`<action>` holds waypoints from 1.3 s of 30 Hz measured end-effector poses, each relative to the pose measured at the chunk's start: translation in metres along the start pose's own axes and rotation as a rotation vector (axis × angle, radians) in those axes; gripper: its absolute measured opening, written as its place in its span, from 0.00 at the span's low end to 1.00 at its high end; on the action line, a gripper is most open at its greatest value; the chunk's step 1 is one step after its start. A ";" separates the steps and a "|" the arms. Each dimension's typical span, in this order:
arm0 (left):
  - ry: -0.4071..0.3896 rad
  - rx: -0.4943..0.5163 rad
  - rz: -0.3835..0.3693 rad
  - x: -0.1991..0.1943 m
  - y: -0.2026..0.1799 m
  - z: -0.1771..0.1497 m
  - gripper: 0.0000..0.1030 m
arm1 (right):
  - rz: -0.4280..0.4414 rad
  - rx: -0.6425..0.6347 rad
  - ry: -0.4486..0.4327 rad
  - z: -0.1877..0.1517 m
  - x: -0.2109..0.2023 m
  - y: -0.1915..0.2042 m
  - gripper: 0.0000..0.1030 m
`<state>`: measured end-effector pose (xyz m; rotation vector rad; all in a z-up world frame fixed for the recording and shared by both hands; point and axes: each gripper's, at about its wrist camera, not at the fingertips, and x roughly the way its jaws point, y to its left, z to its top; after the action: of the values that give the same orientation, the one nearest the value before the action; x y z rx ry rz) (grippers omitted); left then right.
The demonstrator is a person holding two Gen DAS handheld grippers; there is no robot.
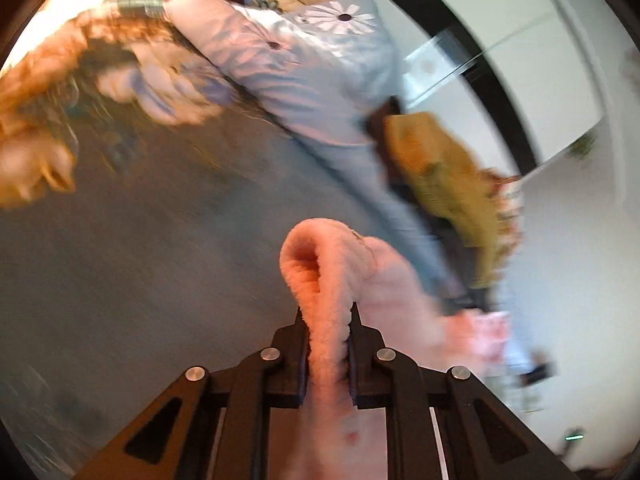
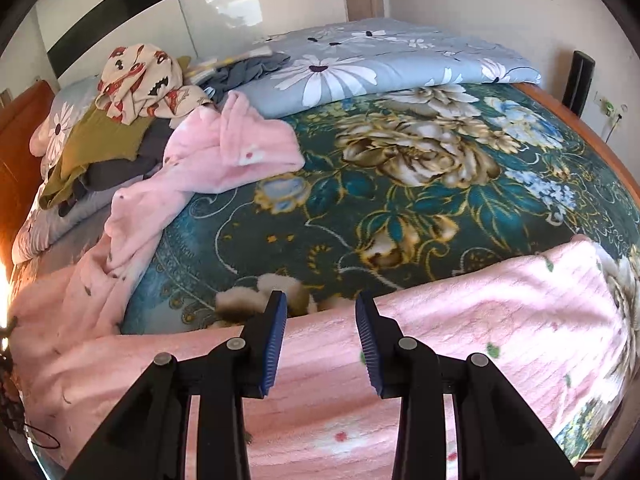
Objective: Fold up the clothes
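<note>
A fluffy pink garment (image 2: 480,308) lies spread over the near part of the floral bedspread (image 2: 400,184), with one part trailing up the left side toward the clothes pile. My right gripper (image 2: 321,304) hovers open just above the garment's far edge, with nothing between its blue pads (image 2: 276,332). In the blurred left wrist view, my left gripper (image 1: 328,312) is shut on a bunched fold of the pink garment (image 1: 320,264), which loops up above the fingertips.
A pile with an olive top (image 2: 100,136), dark clothes and a cream patterned piece (image 2: 140,80) sits at the bed's left. A folded blue daisy quilt (image 2: 380,60) lies along the far side. A wooden headboard (image 2: 20,140) and white wardrobe doors (image 2: 240,8) border the bed.
</note>
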<state>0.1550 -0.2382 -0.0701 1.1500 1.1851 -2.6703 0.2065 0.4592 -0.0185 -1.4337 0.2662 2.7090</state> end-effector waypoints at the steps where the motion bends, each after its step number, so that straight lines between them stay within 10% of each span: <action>1: 0.013 -0.008 0.015 0.005 0.006 0.003 0.15 | 0.004 -0.001 0.002 0.000 0.002 0.001 0.36; 6: 0.105 -0.005 0.107 0.035 0.006 0.000 0.20 | 0.047 0.003 0.008 0.008 0.018 0.007 0.36; 12: 0.098 0.073 0.256 0.001 -0.019 -0.006 0.51 | 0.088 -0.140 -0.050 0.043 0.033 0.030 0.37; 16: 0.001 0.237 0.387 -0.048 -0.042 -0.017 0.57 | 0.073 -0.310 -0.096 0.081 0.060 0.063 0.60; 27: 0.111 0.350 0.288 0.007 -0.090 -0.059 0.63 | -0.107 -0.600 -0.091 0.113 0.163 0.110 0.60; 30: 0.097 0.346 0.312 0.014 -0.088 -0.054 0.63 | -0.094 -0.480 -0.110 0.125 0.165 0.098 0.50; 32: 0.087 0.340 0.338 0.016 -0.087 -0.050 0.63 | -0.053 -0.362 -0.091 0.136 0.162 0.083 0.05; 39: 0.098 0.276 0.302 0.019 -0.075 -0.044 0.63 | 0.329 0.112 -0.152 0.156 0.064 -0.017 0.03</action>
<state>0.1478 -0.1513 -0.0535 1.3814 0.5991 -2.6199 0.0459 0.5026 0.0123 -1.2415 0.6869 2.9798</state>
